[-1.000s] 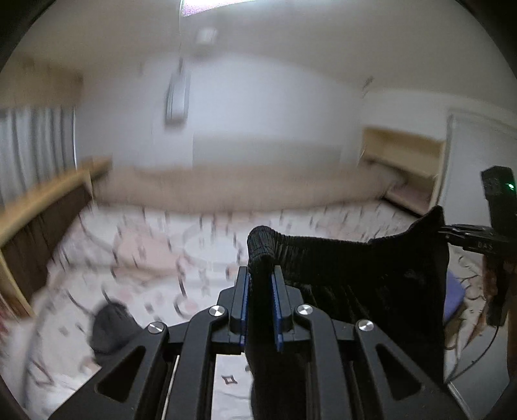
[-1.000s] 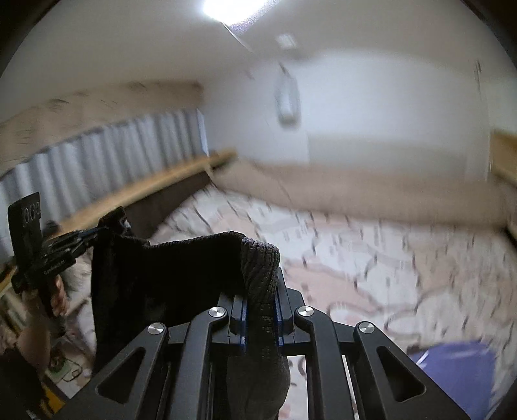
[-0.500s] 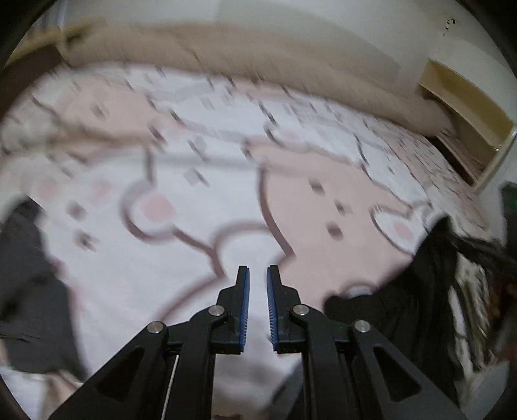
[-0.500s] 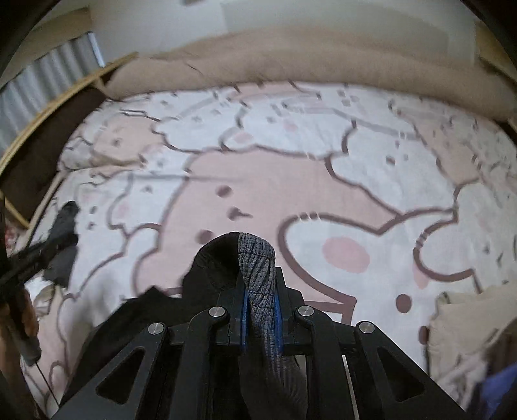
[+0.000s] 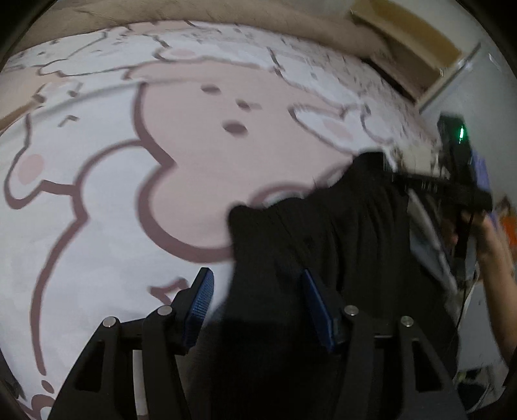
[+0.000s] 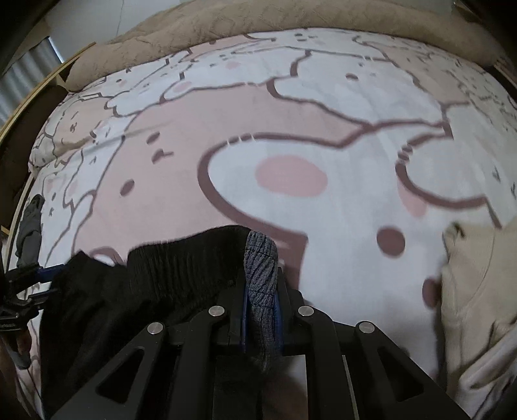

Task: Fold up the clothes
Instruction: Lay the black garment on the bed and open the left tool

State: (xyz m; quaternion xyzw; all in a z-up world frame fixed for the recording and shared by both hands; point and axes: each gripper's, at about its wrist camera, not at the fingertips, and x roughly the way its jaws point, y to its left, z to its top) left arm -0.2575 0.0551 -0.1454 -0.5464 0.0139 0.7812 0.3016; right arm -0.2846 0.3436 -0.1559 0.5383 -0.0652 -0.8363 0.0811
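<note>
A black garment [image 5: 323, 226] with a ribbed waistband hangs low over the bed, stretched between my two grippers. The jaws of my left gripper [image 5: 257, 274] are opening. The black cloth lies loose between the blue pads [image 5: 200, 297], which stand apart from it. My right gripper [image 6: 261, 271] is shut on a bunched fold of the black garment [image 6: 181, 268]. In the left wrist view, my right gripper [image 5: 436, 187] and the hand [image 5: 494, 239] holding it show at the far end of the cloth. My left gripper [image 6: 29, 278] shows at the left edge of the right wrist view.
The bed cover [image 6: 323, 129] is white and pink with brown-outlined cartoon shapes. A beige garment [image 6: 475, 274] lies at its right, and a small grey piece [image 6: 30, 219] at its left edge. A tan blanket [image 6: 226, 22] lines the far side. A wooden shelf [image 5: 404, 32] stands beyond.
Both grippers came down from high in the room and tilted toward the bed. The left jaws, shut on the waistband a second ago, have spread wide. The right keeps its grip.
</note>
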